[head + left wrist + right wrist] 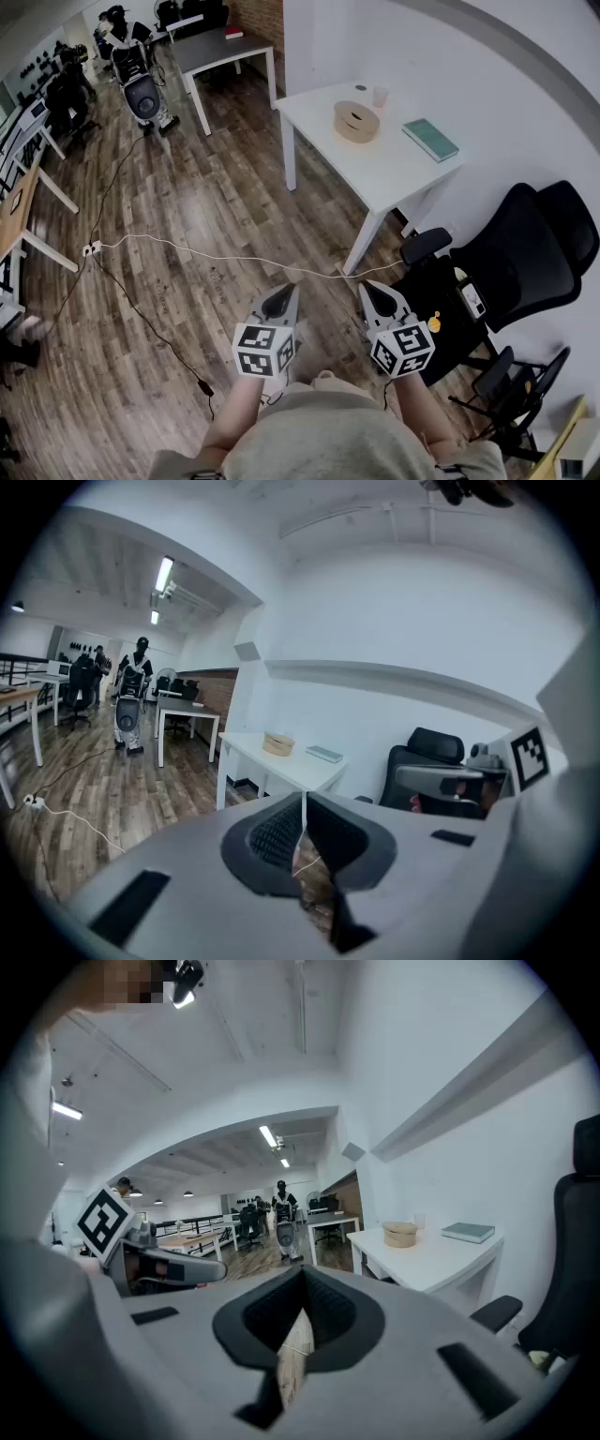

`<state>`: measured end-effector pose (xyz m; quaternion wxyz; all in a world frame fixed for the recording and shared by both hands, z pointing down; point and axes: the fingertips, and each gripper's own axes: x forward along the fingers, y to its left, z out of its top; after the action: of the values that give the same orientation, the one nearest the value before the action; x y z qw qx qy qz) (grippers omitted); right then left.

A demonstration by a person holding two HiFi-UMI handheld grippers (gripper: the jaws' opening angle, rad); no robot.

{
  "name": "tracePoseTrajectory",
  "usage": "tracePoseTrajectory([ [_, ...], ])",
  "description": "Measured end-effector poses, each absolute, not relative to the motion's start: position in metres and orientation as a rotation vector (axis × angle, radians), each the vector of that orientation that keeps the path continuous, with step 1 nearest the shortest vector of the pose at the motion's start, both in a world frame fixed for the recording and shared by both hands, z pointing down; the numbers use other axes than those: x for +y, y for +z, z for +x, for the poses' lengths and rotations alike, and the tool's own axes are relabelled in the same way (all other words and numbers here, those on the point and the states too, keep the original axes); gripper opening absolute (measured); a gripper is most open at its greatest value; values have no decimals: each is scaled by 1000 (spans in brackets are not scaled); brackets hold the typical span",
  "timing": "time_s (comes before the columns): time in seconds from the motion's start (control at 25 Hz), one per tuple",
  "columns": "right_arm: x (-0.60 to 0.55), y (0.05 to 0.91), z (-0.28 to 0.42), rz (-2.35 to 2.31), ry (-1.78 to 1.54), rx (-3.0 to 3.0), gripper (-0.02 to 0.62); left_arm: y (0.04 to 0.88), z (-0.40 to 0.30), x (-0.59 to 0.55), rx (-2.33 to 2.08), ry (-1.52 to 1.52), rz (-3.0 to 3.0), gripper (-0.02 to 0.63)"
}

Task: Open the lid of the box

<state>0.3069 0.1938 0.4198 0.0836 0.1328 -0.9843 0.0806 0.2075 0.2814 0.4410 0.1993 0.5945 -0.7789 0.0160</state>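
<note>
A round tan box (356,121) with its lid on stands on the white table (375,164) far ahead of me; it also shows small as the box (278,744) in the left gripper view and the box (400,1234) in the right gripper view. My left gripper (279,302) and right gripper (378,298) are held side by side close to my body, well short of the table. Both are shut with nothing between the jaws.
A green book (430,139) and a small cup (380,96) share the white table. Black office chairs (525,253) stand to the right. A white cable (216,255) crosses the wooden floor. Further desks and people are at the far left.
</note>
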Motion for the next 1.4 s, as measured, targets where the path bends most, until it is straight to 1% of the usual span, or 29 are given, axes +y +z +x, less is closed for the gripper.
tracePoseTrajectory([
  [0.24, 253, 416, 366, 443, 304, -2939, -6, 440, 264, 334, -2182, 55, 1689, 15],
  [0.48, 305, 420, 389, 444, 304, -2937, -6, 442, 289, 378, -2182, 90, 1703, 15],
  [0.92, 347, 421, 382, 395, 286, -2929, -5, 431, 295, 408, -2163, 24, 1750, 15],
  [1.4, 357, 425, 354, 377, 328, -2937, -5, 437, 269, 418, -2175, 18, 1720, 15],
])
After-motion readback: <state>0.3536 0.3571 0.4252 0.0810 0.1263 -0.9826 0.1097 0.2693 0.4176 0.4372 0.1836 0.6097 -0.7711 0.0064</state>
